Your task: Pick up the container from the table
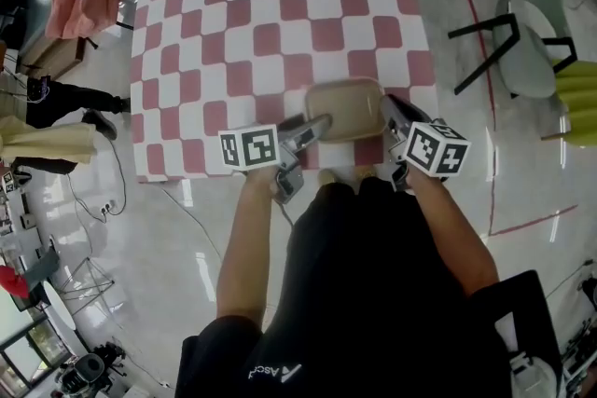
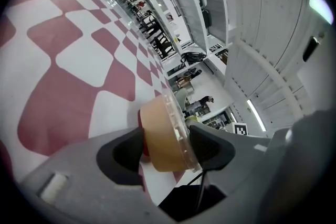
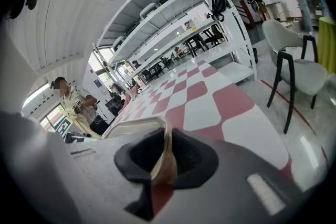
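Observation:
A shallow beige container (image 1: 345,107) with a clear rim lies near the front edge of the red-and-white checked table (image 1: 280,14). My left gripper (image 1: 315,126) is at its left end. In the left gripper view the container (image 2: 157,128) stands edge-on between the jaws of the left gripper (image 2: 167,149), which are spread wide, with a sliver of cloth showing beside one pad. My right gripper (image 1: 392,112) is at the container's right end. In the right gripper view, the right gripper (image 3: 167,157) is shut on the thin wall of the container (image 3: 131,124).
The table's front edge runs just under both grippers, with glossy floor below. A white chair with black legs (image 1: 518,42) and a yellow-green seat (image 1: 578,98) stand to the right. A person (image 1: 51,140) is at the left, and white shelving (image 3: 173,8) is beyond the table.

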### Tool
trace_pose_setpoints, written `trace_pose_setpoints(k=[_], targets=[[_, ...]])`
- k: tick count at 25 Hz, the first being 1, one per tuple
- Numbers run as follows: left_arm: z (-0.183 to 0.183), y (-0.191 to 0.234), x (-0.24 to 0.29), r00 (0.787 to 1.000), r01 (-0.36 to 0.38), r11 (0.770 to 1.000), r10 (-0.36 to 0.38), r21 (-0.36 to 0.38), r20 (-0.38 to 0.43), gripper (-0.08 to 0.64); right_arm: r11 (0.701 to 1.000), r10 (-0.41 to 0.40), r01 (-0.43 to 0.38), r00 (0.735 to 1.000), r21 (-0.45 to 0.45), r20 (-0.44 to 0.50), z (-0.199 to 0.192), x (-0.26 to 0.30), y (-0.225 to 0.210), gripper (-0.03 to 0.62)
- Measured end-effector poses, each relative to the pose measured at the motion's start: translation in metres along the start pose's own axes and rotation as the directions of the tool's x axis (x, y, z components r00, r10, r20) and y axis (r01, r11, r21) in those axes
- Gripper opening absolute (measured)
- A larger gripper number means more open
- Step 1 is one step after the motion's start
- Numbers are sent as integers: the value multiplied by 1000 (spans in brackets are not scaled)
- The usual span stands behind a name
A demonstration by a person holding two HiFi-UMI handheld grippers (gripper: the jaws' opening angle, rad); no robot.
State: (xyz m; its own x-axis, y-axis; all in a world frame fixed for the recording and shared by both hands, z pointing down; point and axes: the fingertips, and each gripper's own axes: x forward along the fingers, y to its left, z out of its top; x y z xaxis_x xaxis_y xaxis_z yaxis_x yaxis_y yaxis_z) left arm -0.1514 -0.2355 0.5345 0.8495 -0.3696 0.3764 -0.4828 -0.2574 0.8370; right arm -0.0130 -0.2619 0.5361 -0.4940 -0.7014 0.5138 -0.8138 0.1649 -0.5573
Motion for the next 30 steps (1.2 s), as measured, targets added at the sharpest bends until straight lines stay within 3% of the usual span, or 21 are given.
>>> trace_pose_setpoints(k=[4,10,12,16,19,26,30], targets=[[0,4,0,1000,-8,999,8,-32,5,271,998,9,-10,1000,-58,-7,1,0,1,52],[3,4,-4,999,11,992,-5,-128,48,244,973,21,-31,999,-227,-49,5,-3,10,71],[6,0,-8,998,16,990,-7,-139,65,238,964,40,-52,998,-259,-53,11,-5,16,107],[16,-7,-14,995,22,989,-7,-143,102,235,943,79,-82,997,-322,-23,29,-12,29,112],[23,-14,-20,990,33,988,-11,-154,142,233,903,164,-132,985,-408,45,48,-25,53,110],[43,-39,-30,971,45,988,-8,-149,239,233,738,358,-185,922,-649,145,73,-67,113,53],[51,-53,-33,962,58,989,-19,-135,272,233,703,394,-185,905,-686,160,79,-82,123,15]])
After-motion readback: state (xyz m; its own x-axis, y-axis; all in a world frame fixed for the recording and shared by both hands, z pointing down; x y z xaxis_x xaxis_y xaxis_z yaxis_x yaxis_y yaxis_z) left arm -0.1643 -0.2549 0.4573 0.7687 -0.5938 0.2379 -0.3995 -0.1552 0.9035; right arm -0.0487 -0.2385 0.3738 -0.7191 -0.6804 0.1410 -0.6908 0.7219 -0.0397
